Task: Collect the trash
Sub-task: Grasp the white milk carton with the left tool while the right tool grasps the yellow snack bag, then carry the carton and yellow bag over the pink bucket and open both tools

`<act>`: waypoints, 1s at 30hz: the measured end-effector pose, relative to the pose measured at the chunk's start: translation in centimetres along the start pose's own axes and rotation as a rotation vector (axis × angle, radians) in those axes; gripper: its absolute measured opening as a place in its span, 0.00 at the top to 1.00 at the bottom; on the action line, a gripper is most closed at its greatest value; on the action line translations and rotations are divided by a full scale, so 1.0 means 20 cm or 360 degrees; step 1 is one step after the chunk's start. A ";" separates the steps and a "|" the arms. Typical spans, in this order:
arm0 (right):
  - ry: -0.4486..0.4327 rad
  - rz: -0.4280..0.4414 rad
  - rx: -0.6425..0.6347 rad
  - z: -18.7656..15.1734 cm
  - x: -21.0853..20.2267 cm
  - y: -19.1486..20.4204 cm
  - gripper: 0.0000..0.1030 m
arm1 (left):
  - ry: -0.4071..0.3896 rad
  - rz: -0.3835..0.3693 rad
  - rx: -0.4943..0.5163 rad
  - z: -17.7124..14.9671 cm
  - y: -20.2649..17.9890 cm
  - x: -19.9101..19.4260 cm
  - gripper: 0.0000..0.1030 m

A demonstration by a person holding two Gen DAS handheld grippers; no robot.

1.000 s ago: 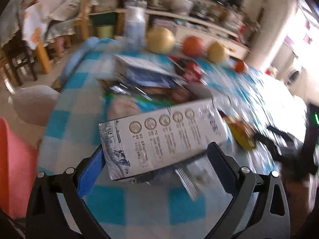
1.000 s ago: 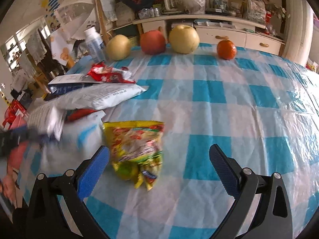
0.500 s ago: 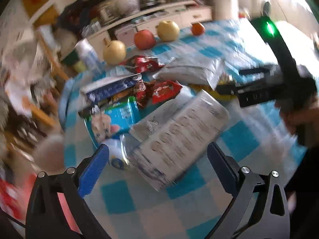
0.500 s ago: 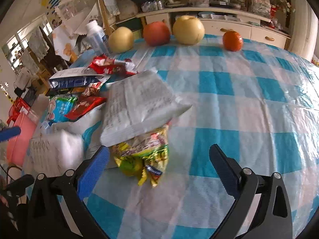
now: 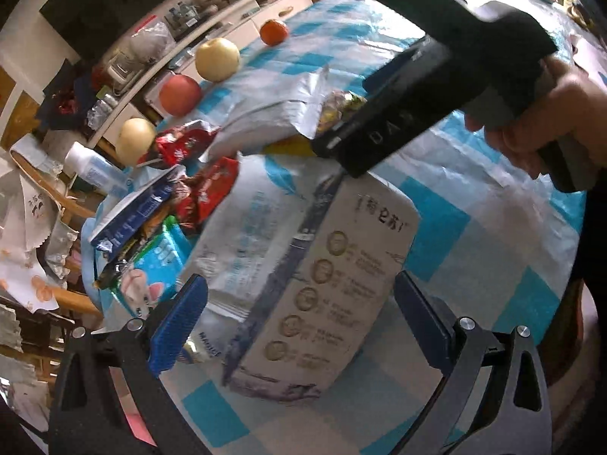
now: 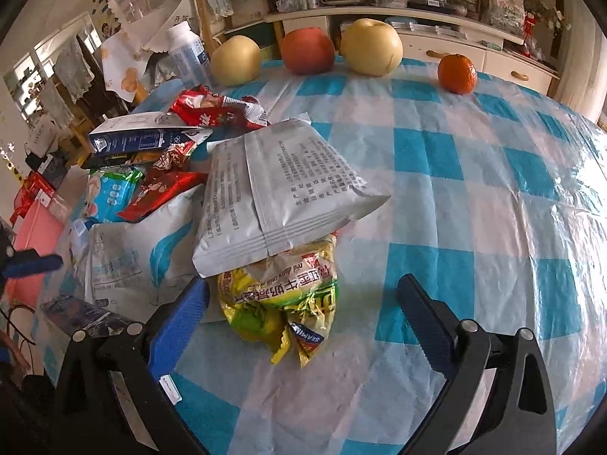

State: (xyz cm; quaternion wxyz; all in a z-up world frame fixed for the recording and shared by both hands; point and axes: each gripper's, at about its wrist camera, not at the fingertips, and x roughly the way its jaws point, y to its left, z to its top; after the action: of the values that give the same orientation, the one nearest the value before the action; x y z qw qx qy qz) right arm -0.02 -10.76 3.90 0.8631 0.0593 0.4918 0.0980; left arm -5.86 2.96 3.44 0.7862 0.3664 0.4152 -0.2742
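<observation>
A white milk carton (image 5: 326,295) lies on the checked tablecloth between the wide-open fingers of my left gripper (image 5: 299,326), which does not touch it. It rests against a white and blue bag (image 5: 250,235). My right gripper (image 6: 303,318) is open above a yellow-green snack bag (image 6: 280,295) that lies under a silver foil pouch (image 6: 280,185). Red wrappers (image 6: 212,108), a blue carton (image 6: 140,140) and a blue wipes pack (image 6: 110,193) lie in a heap at the left. The right gripper's black body (image 5: 421,87) shows in the left wrist view.
Two pears (image 6: 235,60), a red apple (image 6: 307,55) and an orange (image 6: 457,74) stand along the table's far edge, beside a plastic bottle (image 6: 187,53). A pink bin (image 6: 34,242) stands off the table's left side. Shelves and chairs stand behind.
The left gripper has let go of the milk carton, which now lies on the table, and swung round toward the heap. The foil pouch landed on the yellow-green bag.
</observation>
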 end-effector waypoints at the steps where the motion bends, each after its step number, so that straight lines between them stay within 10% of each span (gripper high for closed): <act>1: -0.0004 -0.0007 -0.0005 0.00 0.00 0.00 0.07 | 0.0007 0.0001 0.0012 0.00 -0.02 0.01 0.04; 11: -0.0056 -0.0065 -0.0077 -0.01 0.00 0.05 0.43 | -0.0066 0.0085 -0.0213 -0.05 -0.07 0.04 0.27; 30: -0.0156 -0.0071 -0.0031 -0.18 -0.20 0.10 0.60 | -0.0406 0.0018 -0.0863 -0.29 0.23 -0.21 0.38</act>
State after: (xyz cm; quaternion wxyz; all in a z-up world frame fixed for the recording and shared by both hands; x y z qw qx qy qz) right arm -5.29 -9.75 5.78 0.8887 0.0445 0.4491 0.0804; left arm -7.19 10.78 6.46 0.9028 0.1081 0.3690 -0.1927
